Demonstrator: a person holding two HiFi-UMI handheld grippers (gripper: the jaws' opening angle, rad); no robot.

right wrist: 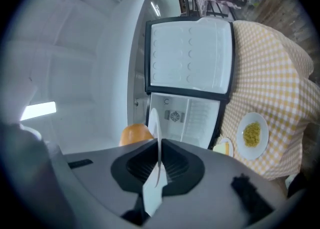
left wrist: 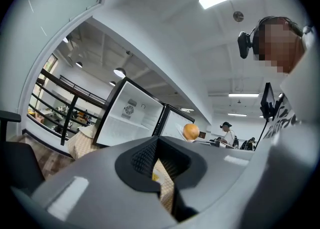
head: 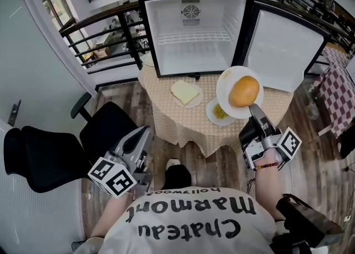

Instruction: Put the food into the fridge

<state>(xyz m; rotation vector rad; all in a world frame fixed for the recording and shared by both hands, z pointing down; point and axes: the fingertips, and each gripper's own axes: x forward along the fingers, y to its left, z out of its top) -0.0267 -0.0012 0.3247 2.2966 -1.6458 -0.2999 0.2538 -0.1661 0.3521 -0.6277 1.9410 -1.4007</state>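
The small fridge [head: 191,31] stands open on the checkered tabletop [head: 166,115]. The right tool [head: 254,108] is clenched on the rim of a plate [head: 226,84], kept flat before the fridge, I think so that the bun [head: 244,91] does not roll off. The left tool [head: 141,136] is closed on nothing.

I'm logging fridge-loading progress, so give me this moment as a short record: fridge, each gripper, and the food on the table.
fridge: door open, inside bare
right gripper: shut on rim of white plate carrying a bun, held over the table
left gripper: shut, nothing in it
on table: bread slice; small plate of yellow food
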